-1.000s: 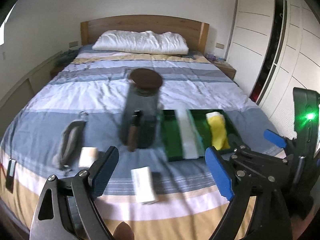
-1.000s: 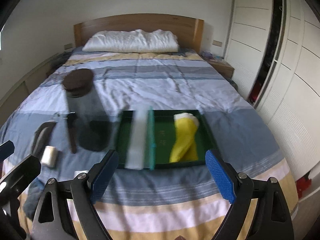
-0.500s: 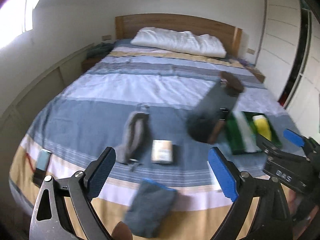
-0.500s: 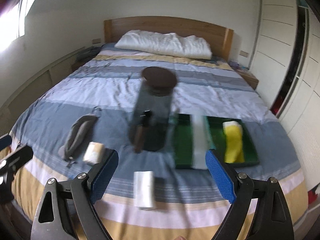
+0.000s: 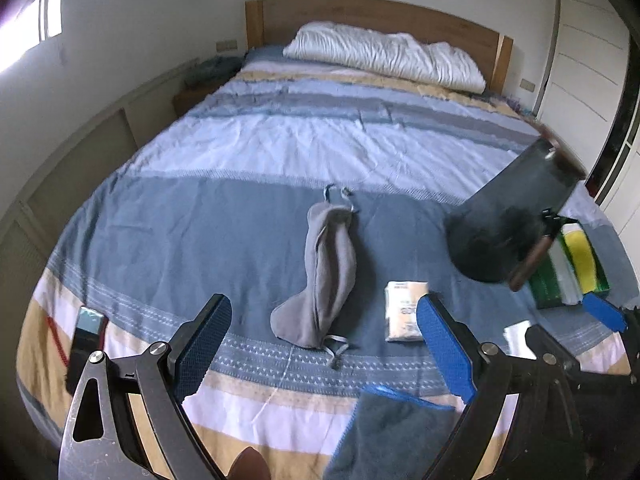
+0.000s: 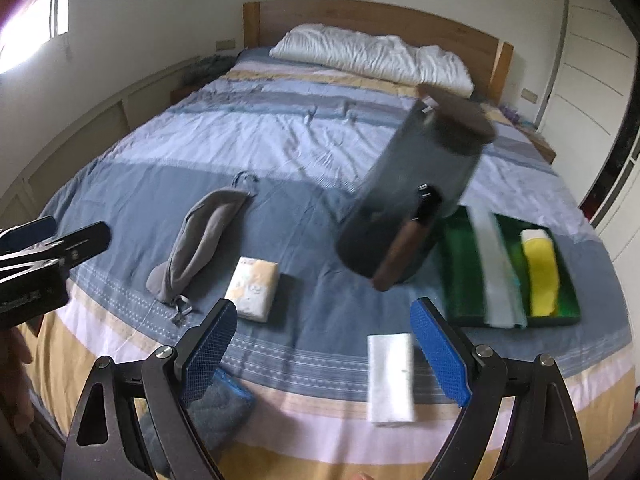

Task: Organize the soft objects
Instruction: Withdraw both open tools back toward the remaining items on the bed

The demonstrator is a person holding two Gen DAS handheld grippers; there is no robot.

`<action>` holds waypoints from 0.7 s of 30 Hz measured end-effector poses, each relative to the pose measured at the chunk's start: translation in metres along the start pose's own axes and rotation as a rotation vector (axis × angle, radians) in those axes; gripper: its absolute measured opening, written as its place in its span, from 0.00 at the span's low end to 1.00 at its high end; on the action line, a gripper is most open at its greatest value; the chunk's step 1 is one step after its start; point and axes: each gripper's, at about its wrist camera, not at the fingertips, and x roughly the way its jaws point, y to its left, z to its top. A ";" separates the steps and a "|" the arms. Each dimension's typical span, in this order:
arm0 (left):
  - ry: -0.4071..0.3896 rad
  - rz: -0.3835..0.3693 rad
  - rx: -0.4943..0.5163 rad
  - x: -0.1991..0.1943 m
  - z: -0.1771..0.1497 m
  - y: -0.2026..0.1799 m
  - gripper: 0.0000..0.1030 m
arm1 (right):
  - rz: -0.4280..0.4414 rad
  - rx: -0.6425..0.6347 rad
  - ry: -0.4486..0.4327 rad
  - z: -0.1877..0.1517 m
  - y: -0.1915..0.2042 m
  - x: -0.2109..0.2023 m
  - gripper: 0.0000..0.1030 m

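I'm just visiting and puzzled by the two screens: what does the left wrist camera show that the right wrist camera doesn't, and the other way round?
Only the left wrist view shows a small phone-like device lying at the bed's left edge.

Only the right wrist view shows the whole green tray, plainly holding the yellow glove and a pale folded cloth. The left view cuts these off at its edge.

Both show the grey pouch, the tissue pack, the white folded cloth, the blue-edged grey towel, the dark jar and the pillow.
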 end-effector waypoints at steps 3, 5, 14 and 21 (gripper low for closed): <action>0.030 0.003 0.013 0.025 0.000 0.001 0.88 | 0.008 -0.001 0.028 0.006 0.009 0.024 0.86; 0.056 0.003 0.014 0.046 0.002 0.003 0.88 | 0.013 0.001 0.052 0.011 0.015 0.045 0.86; 0.107 -0.011 0.033 0.098 0.009 0.008 0.88 | 0.030 -0.013 0.114 0.018 0.039 0.116 0.86; 0.163 -0.036 0.039 0.135 0.013 0.008 0.88 | 0.039 -0.003 0.147 0.020 0.045 0.154 0.87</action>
